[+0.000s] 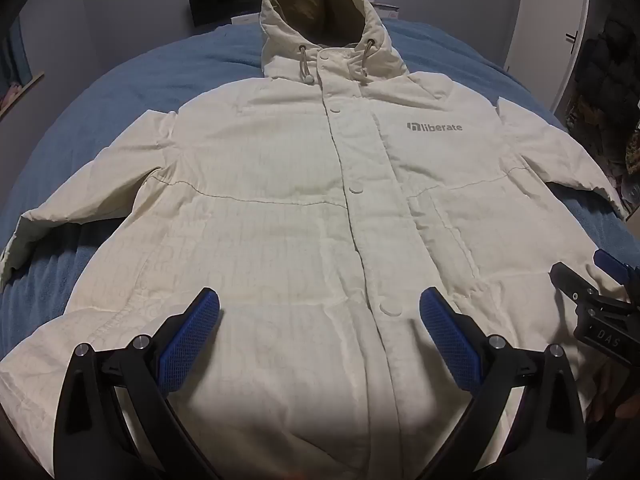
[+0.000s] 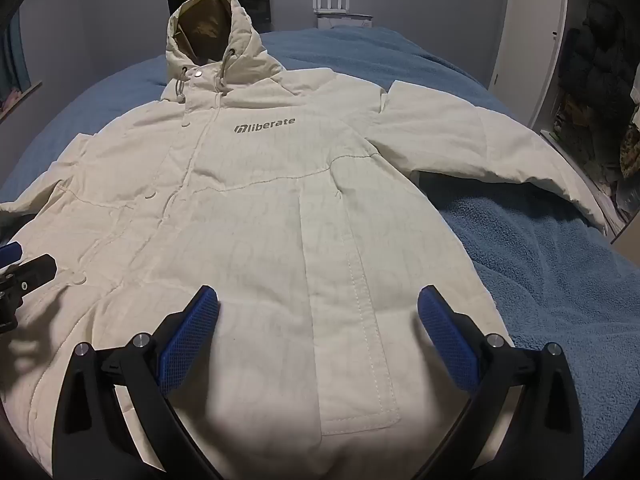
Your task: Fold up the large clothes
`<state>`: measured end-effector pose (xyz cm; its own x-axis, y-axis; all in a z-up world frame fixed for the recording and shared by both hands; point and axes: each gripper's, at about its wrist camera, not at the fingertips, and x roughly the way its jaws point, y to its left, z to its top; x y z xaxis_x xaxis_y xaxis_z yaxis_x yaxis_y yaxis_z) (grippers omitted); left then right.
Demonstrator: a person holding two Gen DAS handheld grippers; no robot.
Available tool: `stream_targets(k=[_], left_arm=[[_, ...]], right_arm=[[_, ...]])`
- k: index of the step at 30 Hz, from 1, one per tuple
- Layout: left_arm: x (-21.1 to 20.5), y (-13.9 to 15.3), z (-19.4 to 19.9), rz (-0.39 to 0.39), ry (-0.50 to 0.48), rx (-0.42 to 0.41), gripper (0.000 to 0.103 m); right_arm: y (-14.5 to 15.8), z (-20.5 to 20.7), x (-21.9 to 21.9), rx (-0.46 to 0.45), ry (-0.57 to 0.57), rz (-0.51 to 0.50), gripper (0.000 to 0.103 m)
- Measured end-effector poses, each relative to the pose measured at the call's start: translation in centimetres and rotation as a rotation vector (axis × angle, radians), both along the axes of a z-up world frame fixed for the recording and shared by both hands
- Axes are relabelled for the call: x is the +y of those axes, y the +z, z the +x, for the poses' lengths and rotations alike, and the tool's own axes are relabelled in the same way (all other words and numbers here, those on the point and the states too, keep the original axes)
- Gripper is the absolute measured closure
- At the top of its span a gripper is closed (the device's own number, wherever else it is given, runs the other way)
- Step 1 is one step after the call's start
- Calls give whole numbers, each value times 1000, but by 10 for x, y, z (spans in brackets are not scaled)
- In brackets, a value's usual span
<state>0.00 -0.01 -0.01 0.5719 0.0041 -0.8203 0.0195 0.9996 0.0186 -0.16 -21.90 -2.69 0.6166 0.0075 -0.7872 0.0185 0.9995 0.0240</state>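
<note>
**Jacket laid flat, sleeves out, both grippers parked at the hem**

Since nothing's folded yet, what matters for us is how the jacket (image 1: 304, 208) sits relative to our two grippers. It's spread face up on the blue blanket (image 2: 540, 264), snapped shut, with its long axis running straight away from us: hem at 6 o'clock right under the fingers, hood (image 1: 320, 28) up at 12.

Our left gripper (image 1: 320, 320) hangs over the lower front, straddling the snap placket, jaws spread wide with nothing between them. Our right gripper (image 2: 318, 320) is just as wide and just as empty, over the pocket flap (image 2: 352, 320) on the panel beside it. Neither one is touching the fabric as far as we can tell.

The sleeves go out sideways, across that long axis. In the left view the left sleeve (image 1: 80, 200) trails to about 9 o'clock, well away from the fingers. In the right view the right sleeve (image 2: 500, 152) runs out toward 2 o'clock, also a good reach off.

Our guess: each sleeve belongs to the gripper on its own side, and both need to travel outward and up from the hem before anything can be pulled across the chest.
</note>
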Motion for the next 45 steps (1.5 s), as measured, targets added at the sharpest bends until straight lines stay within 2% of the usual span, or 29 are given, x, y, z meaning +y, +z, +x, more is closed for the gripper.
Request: stream_targets(k=[45], left_arm=[[1, -4, 0, -11, -1, 18, 6]], right_arm=[[-2, 3, -1, 13, 0, 2, 6]])
